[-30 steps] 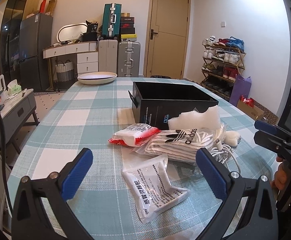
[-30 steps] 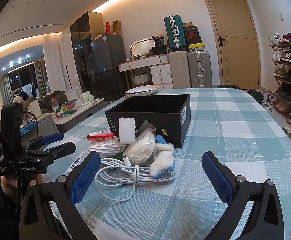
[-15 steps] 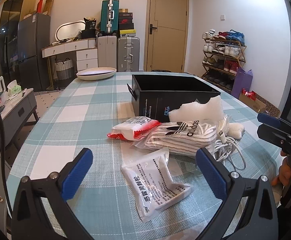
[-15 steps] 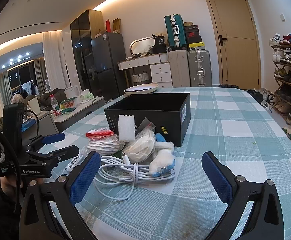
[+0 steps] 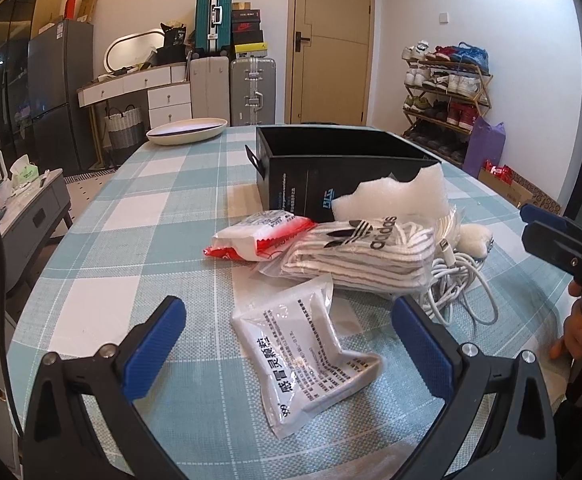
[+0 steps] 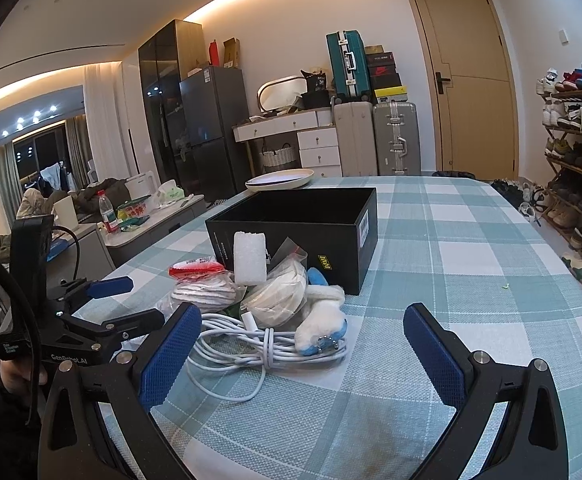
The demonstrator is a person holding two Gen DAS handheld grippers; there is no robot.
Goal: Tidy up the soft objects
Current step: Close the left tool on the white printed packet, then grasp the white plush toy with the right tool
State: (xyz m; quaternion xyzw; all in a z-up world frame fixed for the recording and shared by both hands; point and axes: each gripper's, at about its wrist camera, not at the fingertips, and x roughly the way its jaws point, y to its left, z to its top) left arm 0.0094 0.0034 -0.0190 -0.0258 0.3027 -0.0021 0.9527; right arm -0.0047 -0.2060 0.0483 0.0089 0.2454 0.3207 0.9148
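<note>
Both tools are spread wide and empty: the left hand-held gripper point(image 5: 287, 344) hovers over the flat white printed sachet point(image 5: 305, 360) on the checked tabletop point(image 5: 131, 240); the right hand-held gripper point(image 6: 303, 354) faces the coiled white charging cable point(image 6: 251, 344). The soft pile lies just before the open black cardboard box point(image 6: 303, 224); the clear-bagged striped socks point(image 5: 363, 256) overlap the cable, so lifting either could drag its neighbour, and the slick sachet may slip from a shallow pinch.

Both tongs wide open: L point(image 5: 289, 338), R point(image 6: 301, 344)
</note>
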